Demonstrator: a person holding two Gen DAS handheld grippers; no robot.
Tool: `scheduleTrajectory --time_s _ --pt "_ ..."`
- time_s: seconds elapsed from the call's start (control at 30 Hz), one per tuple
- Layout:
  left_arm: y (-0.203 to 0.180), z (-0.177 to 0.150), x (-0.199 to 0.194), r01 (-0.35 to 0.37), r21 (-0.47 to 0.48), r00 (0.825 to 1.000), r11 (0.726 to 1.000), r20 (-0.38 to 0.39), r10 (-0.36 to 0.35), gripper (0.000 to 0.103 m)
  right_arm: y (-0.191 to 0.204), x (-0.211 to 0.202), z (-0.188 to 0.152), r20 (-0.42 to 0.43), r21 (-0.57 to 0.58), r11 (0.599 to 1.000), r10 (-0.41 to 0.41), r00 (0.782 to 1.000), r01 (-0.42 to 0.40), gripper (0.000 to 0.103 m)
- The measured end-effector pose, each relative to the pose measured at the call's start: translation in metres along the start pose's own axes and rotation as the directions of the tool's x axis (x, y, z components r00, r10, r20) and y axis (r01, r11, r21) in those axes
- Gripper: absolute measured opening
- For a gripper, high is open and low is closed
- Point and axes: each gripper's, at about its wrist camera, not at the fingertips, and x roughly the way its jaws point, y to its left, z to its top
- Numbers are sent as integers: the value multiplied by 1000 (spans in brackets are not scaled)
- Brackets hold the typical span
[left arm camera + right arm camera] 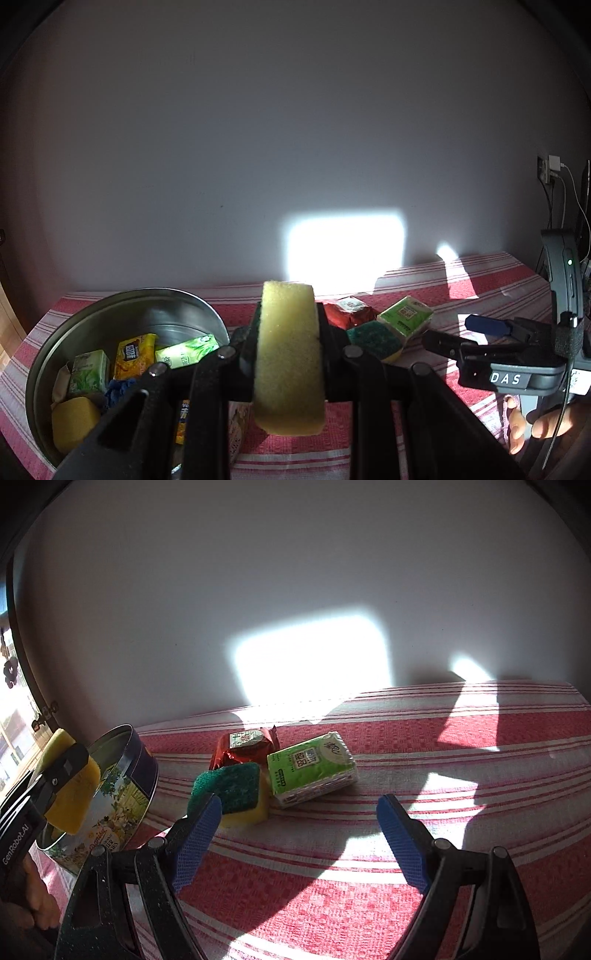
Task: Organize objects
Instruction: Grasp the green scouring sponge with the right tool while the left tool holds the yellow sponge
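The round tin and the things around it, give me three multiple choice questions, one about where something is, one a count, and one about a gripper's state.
1. Where is the green-topped sponge?
A. in the tin
B. on the striped cloth, beside the green tissue pack
C. in the right gripper

2. How many items lie loose on the cloth outside the tin?
A. three
B. one
C. five

3. What is the left gripper doing?
A. open and empty
B. shut on a red packet
C. shut on a yellow sponge

Answers:
1 B, it sits on the striped cloth against the green tissue pack.
2 A, the sponge, the tissue pack and the red packet.
3 C, the yellow sponge is clamped between its fingers, next to the tin; the right gripper is open and empty.
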Motion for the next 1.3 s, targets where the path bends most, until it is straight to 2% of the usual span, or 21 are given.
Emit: scheduleTrajectory --time_s 0.1,0.27,0.57,0.6,0.63,0.7,0.77,0.87,0.93,1.07,1.3 --pt "6 0 -7 -19 8 1000 1000 14 18 22 22 10 -1 -35 -34 999 6 999 -7 88" --pt "18 0 -10 -26 -6 1000 1000 2 26 22 45 45 -2 -148 -11 999 30 989 -32 88" --pt "28 -4 -2 -48 -7 998 999 -33 47 22 74 82 5 -232 -77 991 -122 965 107 88" --pt "28 -4 -2 -49 -6 998 999 -35 49 22 75 81 5 -232 -86 990 -132 964 115 84" --pt "29 -4 -3 -52 -5 998 999 -33 52 22 74 80 4 -227 -88 988 -143 963 126 71" --pt "28 -3 -5 -62 3 998 998 -27 62 22 72 76 5 -219 -72 991 -122 968 109 71" --pt "28 -3 -5 -73 12 997 997 -22 74 22 67 67 5 -189 -45 995 -93 978 86 71" --pt "33 -2 -6 -86 6 996 996 -28 86 22 67 40 6 -77 -25 998 -59 995 57 71" --pt "38 -2 -6 -90 -9 995 996 -37 89 22 67 24 9 -5 6 999 -44 999 44 71" --pt "49 0 -8 -106 -35 994 994 -41 104 22 71 -2 12 106 56 998 -42 993 36 71" --pt "72 1 -10 -139 -71 990 988 -37 137 22 86 -33 8 209 91 994 -70 975 52 71"
